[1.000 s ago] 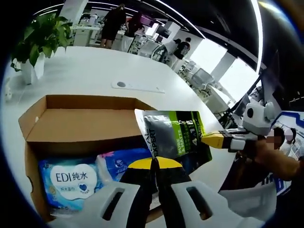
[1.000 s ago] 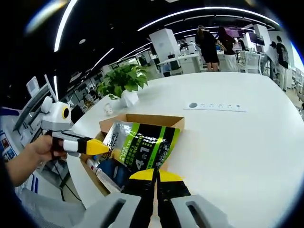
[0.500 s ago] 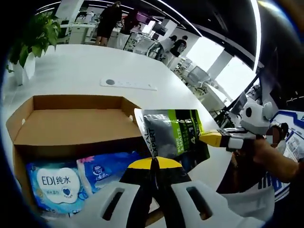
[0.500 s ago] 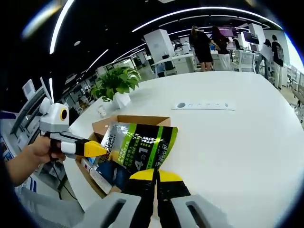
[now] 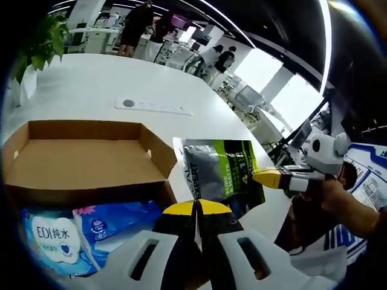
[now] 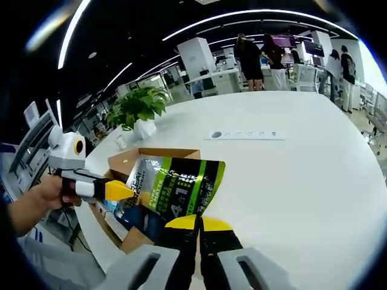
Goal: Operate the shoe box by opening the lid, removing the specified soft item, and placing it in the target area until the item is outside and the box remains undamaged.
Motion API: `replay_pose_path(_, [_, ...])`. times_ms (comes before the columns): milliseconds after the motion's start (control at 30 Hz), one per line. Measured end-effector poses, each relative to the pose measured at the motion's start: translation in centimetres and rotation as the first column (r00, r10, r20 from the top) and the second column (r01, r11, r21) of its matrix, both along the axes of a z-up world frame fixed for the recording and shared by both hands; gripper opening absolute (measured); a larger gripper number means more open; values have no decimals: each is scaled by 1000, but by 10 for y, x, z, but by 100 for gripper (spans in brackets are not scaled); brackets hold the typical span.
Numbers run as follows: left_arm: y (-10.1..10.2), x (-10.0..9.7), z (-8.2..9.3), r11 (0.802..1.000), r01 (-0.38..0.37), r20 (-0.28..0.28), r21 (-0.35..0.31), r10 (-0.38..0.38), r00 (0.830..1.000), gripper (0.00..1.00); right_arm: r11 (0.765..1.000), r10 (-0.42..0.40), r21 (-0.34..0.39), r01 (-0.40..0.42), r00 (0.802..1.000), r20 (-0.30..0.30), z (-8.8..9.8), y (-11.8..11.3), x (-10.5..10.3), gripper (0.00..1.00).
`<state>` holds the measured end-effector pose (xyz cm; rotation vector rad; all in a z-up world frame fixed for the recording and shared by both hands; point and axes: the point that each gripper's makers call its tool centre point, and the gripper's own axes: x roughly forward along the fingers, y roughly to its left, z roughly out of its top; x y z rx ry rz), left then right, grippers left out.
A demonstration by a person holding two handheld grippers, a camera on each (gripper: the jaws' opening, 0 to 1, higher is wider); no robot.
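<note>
While both grippers' jaws pinch one green pouch (image 5: 221, 169), one open box (image 5: 78, 154) holds two blue packs.

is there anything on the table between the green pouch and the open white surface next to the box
Nothing visible. Both grippers hold the green pouch above the box; the white table beside it is bare up to the power strip.

One open cardboard shoe box (image 5: 84, 163) on one white worktop (image 5: 78, 90). One green-and-black pouch (image 5: 221, 170), two blue wipe packs (image 5: 51, 232) inside the box, one potted plant (image 6: 138, 109), one white power strip (image 6: 245, 134). Two tongs: left (image 5: 195, 208), right (image 6: 198, 222).
</note>
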<state>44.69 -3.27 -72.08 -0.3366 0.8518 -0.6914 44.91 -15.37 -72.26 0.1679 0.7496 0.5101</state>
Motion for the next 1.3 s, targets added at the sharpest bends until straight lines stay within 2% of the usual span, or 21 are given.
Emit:
replay_pose_path(367, [-21, 4, -6, 1000, 21, -11, -7, -21, 1000, 0, 999, -33, -15, 32, 999, -5, -6, -21, 3, 0])
replay_pose_path(733, [-39, 11, -22, 998, 54, -11, 36, -54, 998, 0, 997, -59, -43, 58, 998, -30, -24, -38, 10, 0])
replay_pose_path(1100, [-45, 20, -54, 985, 109, -21, 130, -108, 994, 0, 995, -38, -97, 34, 998, -46, -48, -45, 18, 0])
replay_pose_path(1300, [-46, 22, -62, 972, 134, -12, 192, -135, 991, 0, 992, -42, -118, 35, 997, -65, -62, -45, 22, 0])
